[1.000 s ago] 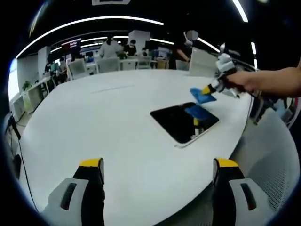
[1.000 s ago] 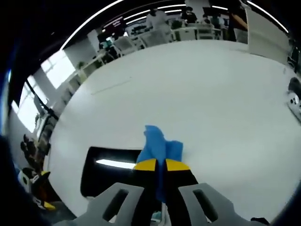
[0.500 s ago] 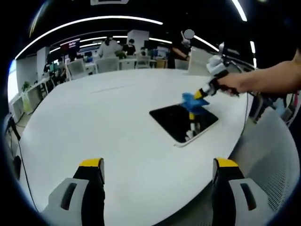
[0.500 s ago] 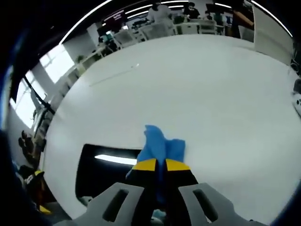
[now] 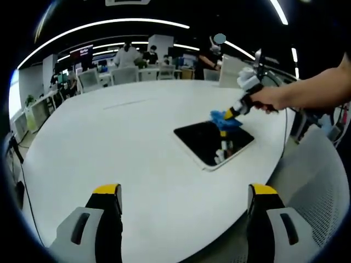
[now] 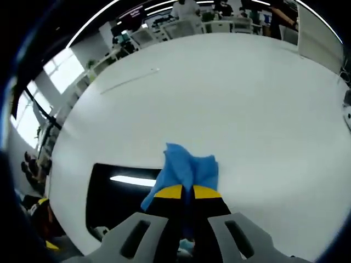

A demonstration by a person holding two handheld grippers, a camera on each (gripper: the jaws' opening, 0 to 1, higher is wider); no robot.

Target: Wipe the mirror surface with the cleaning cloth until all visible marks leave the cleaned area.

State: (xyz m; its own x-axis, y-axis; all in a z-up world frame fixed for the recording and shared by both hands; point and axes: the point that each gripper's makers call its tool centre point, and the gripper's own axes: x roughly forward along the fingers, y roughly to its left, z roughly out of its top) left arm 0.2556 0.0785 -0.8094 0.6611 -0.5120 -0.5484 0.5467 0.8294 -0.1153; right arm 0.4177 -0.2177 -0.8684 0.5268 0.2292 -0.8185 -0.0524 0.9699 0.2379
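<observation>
My right gripper is pinched tight on the blue cloth — soft and floppy, so I grip it bunched near the middle. It sits at the far corner of the mirror, flat on the white table. Glass looks slick and fragile — light pressure. Left gripper spread wide, empty.
</observation>
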